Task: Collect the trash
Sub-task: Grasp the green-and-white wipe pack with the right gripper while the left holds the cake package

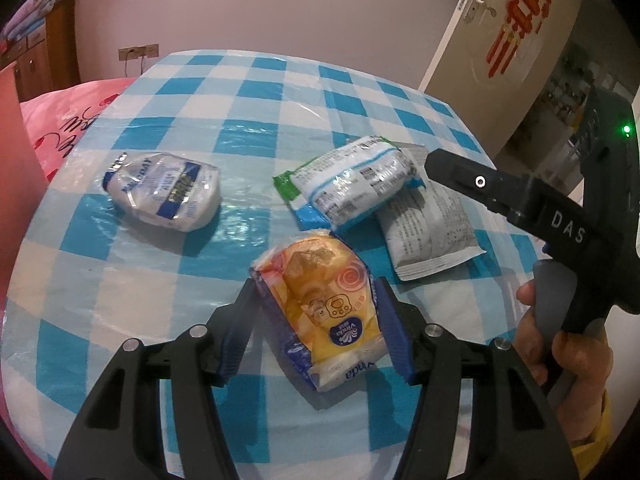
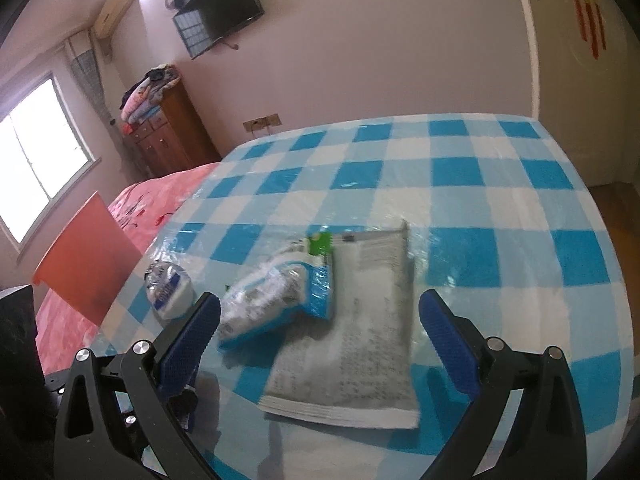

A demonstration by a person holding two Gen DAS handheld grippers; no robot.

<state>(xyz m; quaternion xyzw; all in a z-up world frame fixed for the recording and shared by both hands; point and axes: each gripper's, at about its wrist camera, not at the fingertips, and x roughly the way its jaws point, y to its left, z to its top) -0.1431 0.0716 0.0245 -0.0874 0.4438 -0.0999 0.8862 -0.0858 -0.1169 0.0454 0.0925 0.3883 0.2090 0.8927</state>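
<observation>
Three tissue packs on the bench (image 1: 280,92): one orange Vinda (image 1: 328,312), one blue-banded (image 1: 164,192), one blue-and-green (image 1: 352,180). One grey sachet (image 1: 424,236). Four in all.

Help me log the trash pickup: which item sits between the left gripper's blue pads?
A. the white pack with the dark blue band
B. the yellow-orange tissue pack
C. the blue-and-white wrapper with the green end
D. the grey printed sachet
B: the left gripper has its blue pads against both sides of the yellow-orange tissue pack; the others lie farther off on the checked tablecloth.
</observation>
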